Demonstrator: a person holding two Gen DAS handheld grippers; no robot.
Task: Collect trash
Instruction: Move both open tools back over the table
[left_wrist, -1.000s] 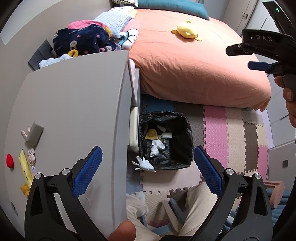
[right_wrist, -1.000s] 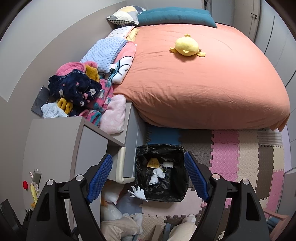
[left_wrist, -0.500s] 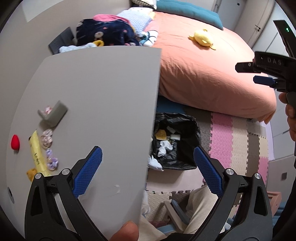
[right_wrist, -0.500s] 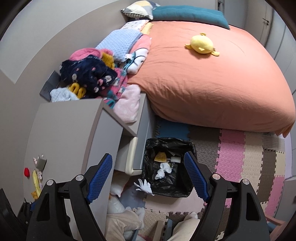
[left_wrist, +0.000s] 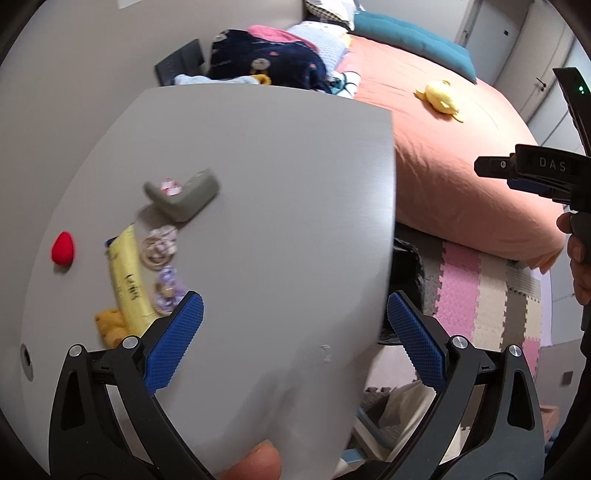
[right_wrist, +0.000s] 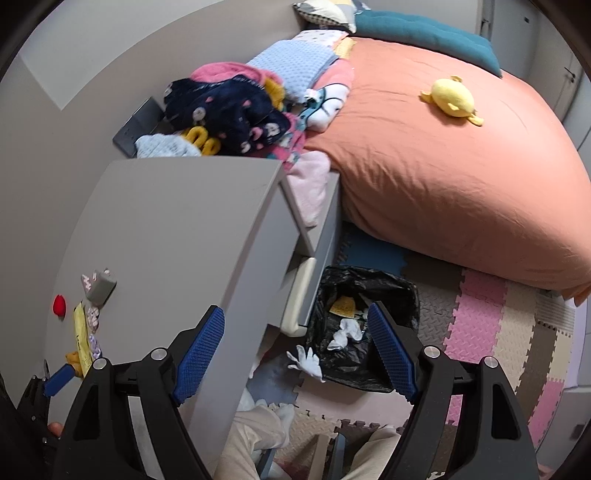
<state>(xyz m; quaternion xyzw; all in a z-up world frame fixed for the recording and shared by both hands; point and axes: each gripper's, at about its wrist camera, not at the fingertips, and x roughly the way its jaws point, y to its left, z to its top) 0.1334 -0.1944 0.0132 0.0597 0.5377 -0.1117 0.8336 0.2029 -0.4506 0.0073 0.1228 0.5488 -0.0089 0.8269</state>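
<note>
Both grippers hang with jaws wide apart and nothing between them: the left gripper (left_wrist: 295, 332) above the grey desk top (left_wrist: 266, 192), the right gripper (right_wrist: 295, 347) over the desk's edge and the floor. On the desk's left side lies the litter, a long yellow wrapper (left_wrist: 129, 280) beside a small red blob (left_wrist: 62, 248) and a grey angled block (left_wrist: 184, 194). The black-lined square bin (right_wrist: 364, 291) stands on the foam mat by the desk, holding crumpled white tissue (right_wrist: 345, 332), with another white scrap (right_wrist: 306, 362) just outside it.

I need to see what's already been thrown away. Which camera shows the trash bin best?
The right wrist view: the trash bin sits open beside the dresser, with white tissues and a yellow scrap visible inside. In the left wrist view, only its black edge shows behind the dresser top.
</note>
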